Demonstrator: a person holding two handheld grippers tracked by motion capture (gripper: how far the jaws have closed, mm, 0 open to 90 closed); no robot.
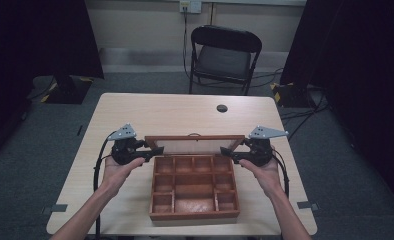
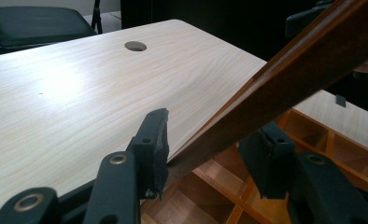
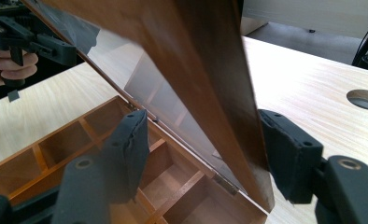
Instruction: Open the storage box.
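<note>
Holding the hinged lid half-raised over the compartment box at mid-counter | my left gripper and right gripper — jaws wide, straddling its ends | risk: unclamped lid slips, slams shut.

**Both arms forward, jaws spread**

Two bare forearms reach forward. The left hand holds the black left hand-held gripper, the right hand the black right hand-held gripper; jaws parted, pointing inward toward each other.
</note>
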